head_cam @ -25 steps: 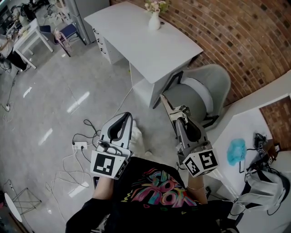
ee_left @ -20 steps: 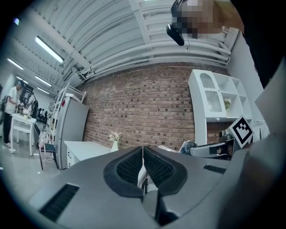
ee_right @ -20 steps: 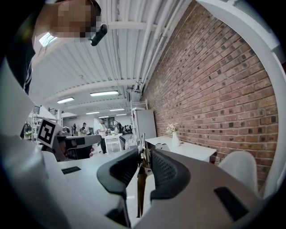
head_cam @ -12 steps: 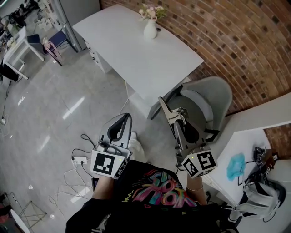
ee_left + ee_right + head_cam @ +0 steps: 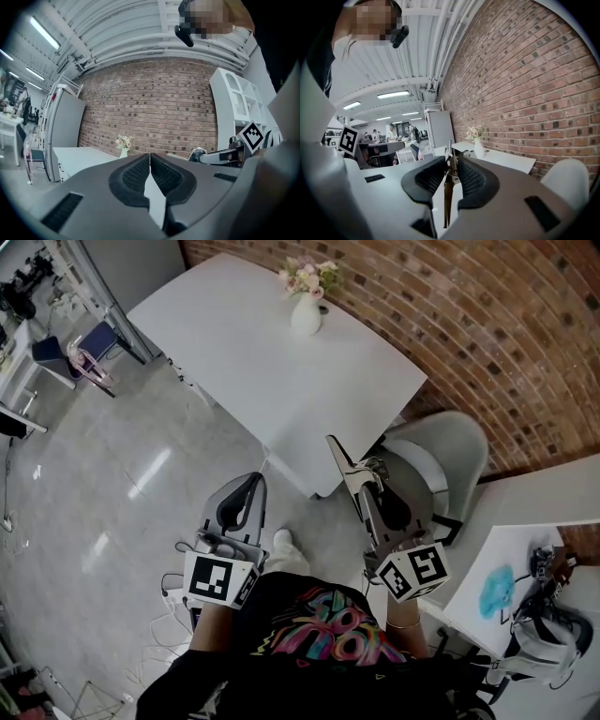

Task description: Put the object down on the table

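Note:
My right gripper (image 5: 367, 482) is shut on a thin metal tool (image 5: 343, 461) whose flat grey end sticks out past the jaws toward the white table (image 5: 281, 362). In the right gripper view the tool (image 5: 450, 161) stands on edge between the ribbed pads (image 5: 469, 180), and the right gripper (image 5: 451, 164) points at the table by the brick wall. My left gripper (image 5: 248, 486) hangs over the floor, left of the right one. It is shut, and the left gripper view shows the left gripper (image 5: 150, 157) with its tips touching and nothing between them.
A white vase of flowers (image 5: 307, 307) stands at the table's far edge. A grey chair (image 5: 439, 457) sits right of the right gripper. Another white table (image 5: 487, 559) at the right carries a blue cloth (image 5: 497, 589). Cables and a power strip (image 5: 173, 592) lie on the floor.
The view has shifted toward the white table, which now lies closer in front of both grippers. The right gripper still holds the tool; both grips are unchanged.

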`<state>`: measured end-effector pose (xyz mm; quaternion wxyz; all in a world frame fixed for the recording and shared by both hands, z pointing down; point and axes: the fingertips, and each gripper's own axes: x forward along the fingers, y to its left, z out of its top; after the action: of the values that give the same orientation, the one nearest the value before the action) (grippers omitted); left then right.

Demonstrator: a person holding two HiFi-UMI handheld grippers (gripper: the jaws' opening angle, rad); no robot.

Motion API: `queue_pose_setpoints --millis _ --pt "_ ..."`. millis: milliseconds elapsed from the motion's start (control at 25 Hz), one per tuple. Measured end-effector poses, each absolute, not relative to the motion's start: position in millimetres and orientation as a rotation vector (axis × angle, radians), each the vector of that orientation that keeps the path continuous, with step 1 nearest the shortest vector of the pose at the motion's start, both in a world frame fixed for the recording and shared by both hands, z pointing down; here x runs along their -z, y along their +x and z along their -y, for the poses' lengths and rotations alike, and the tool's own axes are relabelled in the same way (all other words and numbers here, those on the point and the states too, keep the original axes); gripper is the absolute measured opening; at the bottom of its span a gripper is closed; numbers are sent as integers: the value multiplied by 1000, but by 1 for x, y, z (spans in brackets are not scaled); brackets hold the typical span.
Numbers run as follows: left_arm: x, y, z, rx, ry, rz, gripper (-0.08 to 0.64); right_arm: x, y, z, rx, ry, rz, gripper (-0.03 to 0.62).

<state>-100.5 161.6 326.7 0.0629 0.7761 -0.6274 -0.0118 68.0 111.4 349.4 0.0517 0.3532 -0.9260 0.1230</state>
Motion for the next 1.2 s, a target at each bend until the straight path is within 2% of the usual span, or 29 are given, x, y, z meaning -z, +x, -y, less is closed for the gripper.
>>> queue_pose_setpoints --millis 360,800,1200 --pt "-338 -144 -122 -30 2342 1793 26 -357 39 -75 -425 1209 2745 104" --pt "-360 -128 -93 -15 2379 1712 26 -374 59 -54 -446 1265 2697 104" --pt "-364 -120 -24 -16 2349 1737 26 -376 56 16 -416 1183 2734 104"
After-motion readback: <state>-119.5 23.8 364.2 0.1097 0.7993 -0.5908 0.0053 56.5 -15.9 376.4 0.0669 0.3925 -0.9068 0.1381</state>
